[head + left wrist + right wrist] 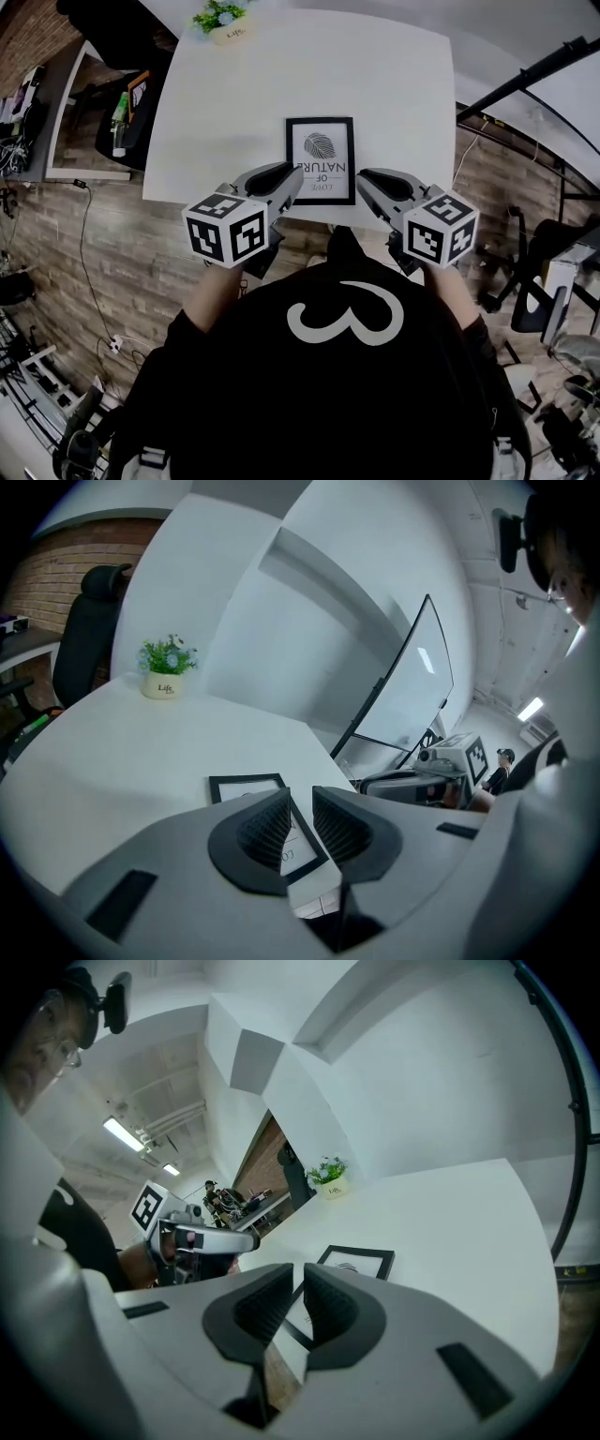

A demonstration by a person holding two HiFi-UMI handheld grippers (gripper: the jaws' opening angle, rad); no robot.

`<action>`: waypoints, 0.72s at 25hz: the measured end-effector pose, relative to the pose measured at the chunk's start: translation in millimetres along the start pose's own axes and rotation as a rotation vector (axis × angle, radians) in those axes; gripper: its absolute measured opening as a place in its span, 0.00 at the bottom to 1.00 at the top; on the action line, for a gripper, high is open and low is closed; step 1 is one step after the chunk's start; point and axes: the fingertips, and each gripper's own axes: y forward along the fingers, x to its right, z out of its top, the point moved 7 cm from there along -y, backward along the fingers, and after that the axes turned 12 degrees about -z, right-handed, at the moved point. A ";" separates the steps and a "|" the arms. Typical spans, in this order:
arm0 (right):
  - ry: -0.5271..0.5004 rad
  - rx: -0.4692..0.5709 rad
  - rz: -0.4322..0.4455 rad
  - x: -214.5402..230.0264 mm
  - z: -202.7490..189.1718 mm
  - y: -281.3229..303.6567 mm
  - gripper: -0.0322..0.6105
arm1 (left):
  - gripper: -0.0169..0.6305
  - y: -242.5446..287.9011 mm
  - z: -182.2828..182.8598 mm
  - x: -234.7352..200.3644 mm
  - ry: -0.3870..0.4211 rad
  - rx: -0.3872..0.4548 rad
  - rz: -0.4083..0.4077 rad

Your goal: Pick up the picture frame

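Picture frame (320,159) lies flat at the near edge of the white worktop (394,75), untouched. Left tool (292,175), jaws slightly apart, and right tool (364,178), jaws nearly together, hover empty by its near corners. Approach step, I judge; next, jaws must open wider around an edge.

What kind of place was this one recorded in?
Probably an office or workshop room: a white table, a black office chair by a brick wall, and what looks like a whiteboard.
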 end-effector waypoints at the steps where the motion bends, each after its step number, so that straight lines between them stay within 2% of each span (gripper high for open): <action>1: 0.005 -0.009 -0.003 2.4 -0.8 2.4 0.10 | 0.13 0.5 -0.4 -2.9 -0.006 0.000 0.006; 4: 0.033 -0.032 -0.015 12.0 -3.9 8.4 0.12 | 0.16 3.5 -1.9 -10.8 -0.024 -0.004 0.021; 6: 0.052 -0.046 -0.026 17.7 -5.9 12.0 0.23 | 0.18 6.4 -4.2 -15.7 -0.039 -0.013 0.028; 18: 0.079 -0.092 -0.139 41.4 -18.7 37.7 0.27 | 0.24 22.0 -20.5 -49.0 -0.111 -0.080 0.090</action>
